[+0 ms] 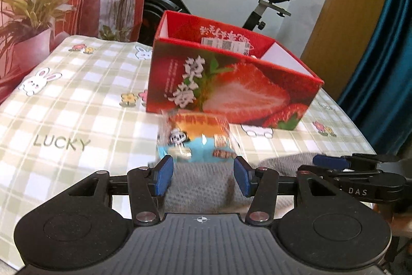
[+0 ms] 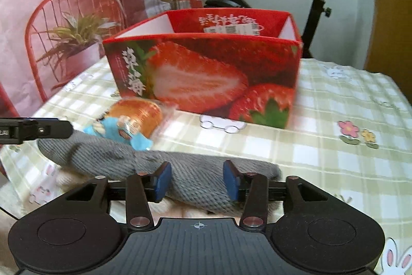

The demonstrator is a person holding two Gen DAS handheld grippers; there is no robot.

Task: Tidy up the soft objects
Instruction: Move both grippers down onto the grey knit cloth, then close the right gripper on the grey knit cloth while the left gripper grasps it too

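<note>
- Grey knitted cloth (image 2: 144, 159) lying crumpled on the checked tablecloth (image 2: 334, 153), in front of the strawberry box (image 2: 206, 74), one end bunched toward the left, the other running under the right gripper (image 2: 197, 179).
- Wrapped bun packet (image 2: 134, 123) resting on the far left part of the knit, just short of the box's front wall; blurred in the left wrist view, so seal and edges hard to read.
- Right gripper: jaws apart, blue pads standing either side of a ridge of the knit, no visible pinch, nothing gripped.
- Left gripper (image 1: 203, 172): jaws parted, straddling the grey knit with the packet just ahead; pads clear of both, nothing held.
- Box open at the top, white inner walls showing, apparently empty apart from a label on the far inner side.
- Knit judged light, floppy, stretchy; likely to sag and trail when lifted from one point. Best taken at a raised fold near the middle, or at both ends with two grippers, pinching a thick gather rather than one layer.
- Packet judged light, squashy, with slick crinkly film; prone to slip and to crush. Best held across the bun's width with gentle pressure, not by the film edge.
- Risk: lifting the knit first would tip the packet off.
</note>
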